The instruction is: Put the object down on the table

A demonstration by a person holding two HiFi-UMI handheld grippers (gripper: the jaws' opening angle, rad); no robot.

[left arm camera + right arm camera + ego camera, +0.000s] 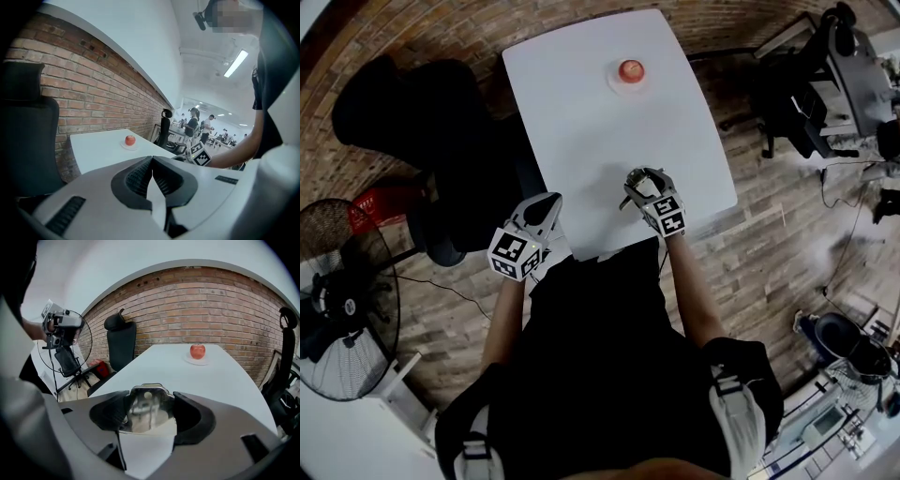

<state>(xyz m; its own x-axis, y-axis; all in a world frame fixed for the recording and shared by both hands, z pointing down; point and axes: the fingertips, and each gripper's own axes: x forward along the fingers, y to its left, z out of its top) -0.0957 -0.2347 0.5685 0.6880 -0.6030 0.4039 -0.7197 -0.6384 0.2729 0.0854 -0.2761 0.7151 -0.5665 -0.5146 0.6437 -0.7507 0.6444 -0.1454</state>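
Head view shows a white tabletop (591,131) on a plank floor (787,234) beside a brick wall (187,301), with an apple (630,69) at its far end. The right gripper (639,180) clamps a shiny metal object (146,411); the left gripper (151,161) is closed and empty.

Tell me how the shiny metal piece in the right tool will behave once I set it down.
Probably rigid: the shiny metal piece looks unbent between the right tool's jaws. Its polished, mirror-like face looks slippery, so it may slide on the smooth white table. Weight: cannot tell.
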